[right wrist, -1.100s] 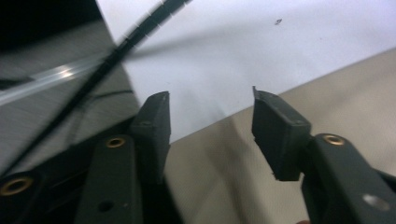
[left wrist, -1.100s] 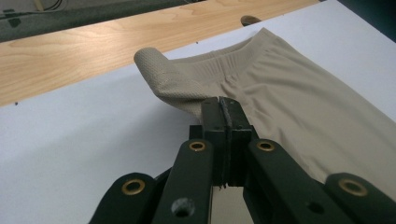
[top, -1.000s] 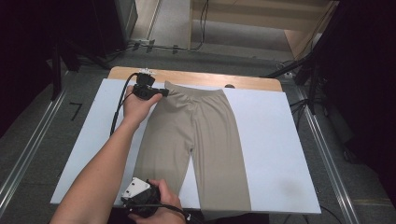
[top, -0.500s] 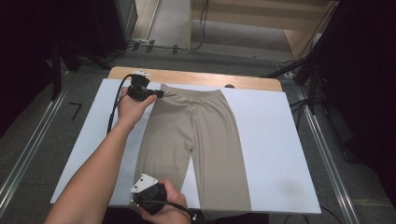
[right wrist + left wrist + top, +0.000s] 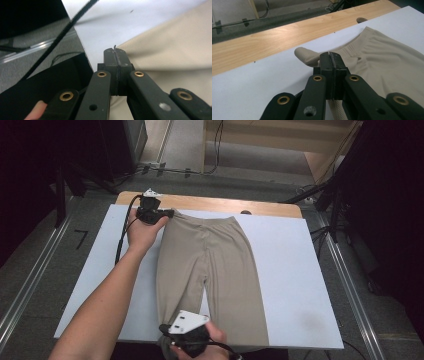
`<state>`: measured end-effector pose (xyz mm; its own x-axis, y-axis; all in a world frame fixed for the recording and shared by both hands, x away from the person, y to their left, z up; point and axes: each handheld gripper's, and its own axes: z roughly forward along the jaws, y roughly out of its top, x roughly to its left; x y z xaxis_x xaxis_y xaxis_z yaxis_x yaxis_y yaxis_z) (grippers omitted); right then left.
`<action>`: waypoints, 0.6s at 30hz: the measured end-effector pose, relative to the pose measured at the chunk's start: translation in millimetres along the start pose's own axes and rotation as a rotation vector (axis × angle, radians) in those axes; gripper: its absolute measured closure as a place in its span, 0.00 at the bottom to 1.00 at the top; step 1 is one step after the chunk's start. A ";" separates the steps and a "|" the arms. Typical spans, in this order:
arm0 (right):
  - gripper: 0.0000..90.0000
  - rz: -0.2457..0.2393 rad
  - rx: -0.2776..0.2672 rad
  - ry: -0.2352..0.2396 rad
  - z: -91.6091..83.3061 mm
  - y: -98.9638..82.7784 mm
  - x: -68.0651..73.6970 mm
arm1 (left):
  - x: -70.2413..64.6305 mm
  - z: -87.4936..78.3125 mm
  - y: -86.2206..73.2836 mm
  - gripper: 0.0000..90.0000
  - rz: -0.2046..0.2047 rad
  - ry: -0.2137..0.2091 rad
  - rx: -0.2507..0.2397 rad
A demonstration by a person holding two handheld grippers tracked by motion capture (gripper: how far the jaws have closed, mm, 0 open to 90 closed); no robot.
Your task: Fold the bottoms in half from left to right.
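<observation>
A pair of beige trousers (image 5: 210, 265) lies flat on the white sheet (image 5: 300, 270), waistband at the far side and legs toward me. My left gripper (image 5: 169, 213) is at the waistband's left corner. In the left gripper view its jaws (image 5: 332, 53) are shut on that corner, and a fold of fabric (image 5: 305, 56) sticks out past them. My right gripper (image 5: 170, 329) is at the near table edge by the left leg's hem. Its jaws (image 5: 116, 51) have just been closing and now pinch the hem fabric (image 5: 175, 50).
A strip of bare wooden tabletop (image 5: 225, 205) with a small hole (image 5: 361, 20) runs along the far edge of the sheet. Metal rails (image 5: 30, 285) flank the table on both sides. Dark stands and cables (image 5: 320, 195) crowd the floor behind.
My right hand has moved to the right along the near edge, toward the left leg's hem. The left hand has stayed at the waistband corner.
</observation>
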<state>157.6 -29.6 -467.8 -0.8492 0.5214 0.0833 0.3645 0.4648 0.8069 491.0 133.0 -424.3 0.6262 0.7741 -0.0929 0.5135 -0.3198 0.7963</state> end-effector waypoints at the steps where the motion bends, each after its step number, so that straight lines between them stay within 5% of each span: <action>1: 0.98 0.010 -0.013 -0.011 -10.5 -2.9 -1.6 | -3.4 1.3 1.7 1.00 0.010 0.007 -0.004; 8: 0.99 0.051 -0.096 -0.106 -69.9 -35.3 -15.6 | -27.6 12.9 14.2 1.00 0.057 0.029 -0.032; 18: 0.99 0.191 -0.114 -0.198 -114.3 -89.2 -48.0 | -79.8 53.5 40.3 1.00 0.095 -0.018 -0.039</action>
<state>122.2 -177.9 -477.0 -0.6744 0.7262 0.1336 0.4559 0.2673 0.8490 493.1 29.1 -416.8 0.6814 0.7314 -0.0261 0.4282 -0.3695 0.8247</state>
